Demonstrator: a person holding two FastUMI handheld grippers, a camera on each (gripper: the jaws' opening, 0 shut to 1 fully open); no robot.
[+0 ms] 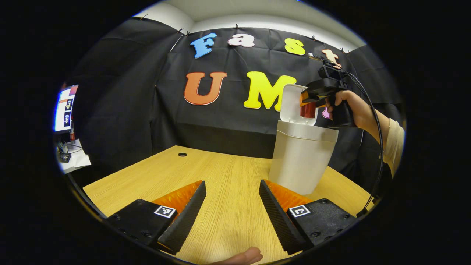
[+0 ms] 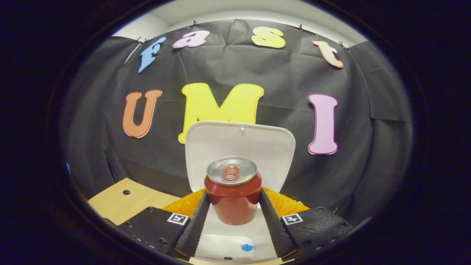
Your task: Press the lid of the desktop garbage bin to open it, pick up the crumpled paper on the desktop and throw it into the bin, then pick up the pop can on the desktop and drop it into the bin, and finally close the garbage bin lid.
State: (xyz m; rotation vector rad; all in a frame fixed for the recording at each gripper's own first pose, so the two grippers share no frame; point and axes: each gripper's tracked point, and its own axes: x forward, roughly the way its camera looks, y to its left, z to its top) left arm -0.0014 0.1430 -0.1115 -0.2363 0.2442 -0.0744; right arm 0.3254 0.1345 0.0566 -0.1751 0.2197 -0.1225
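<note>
1. Right gripper [image 2: 232, 206] sits at the bottom centre of the right gripper view, its two fingers clamped on the sides of a red pop can [image 2: 232, 195].
2. That can stands upright between the fingers, silver top and pull tab facing up.
3. Behind the can, in the middle of the frame, the white bin's lid [image 2: 239, 147] stands raised; below the can lies the pale inside of the bin, with a small blue spot near the bottom edge.
4. At the lower left of this view a corner of the wooden table [image 2: 121, 202] shows, with a round hole in it.
5. Left gripper [image 1: 232, 200] fills the bottom of the left gripper view, fingers spread wide apart over the bare tabletop [image 1: 228, 173], gripping nothing.
6. At the right of that frame the white bin [image 1: 301, 158] stands on the table, lid up.
7. Above its opening, at the upper right, a hand [image 1: 344, 105] holds the other gripper with the can [image 1: 308, 109] in it.
8. A screen [image 1: 65, 108] glows at the far left edge.
</note>
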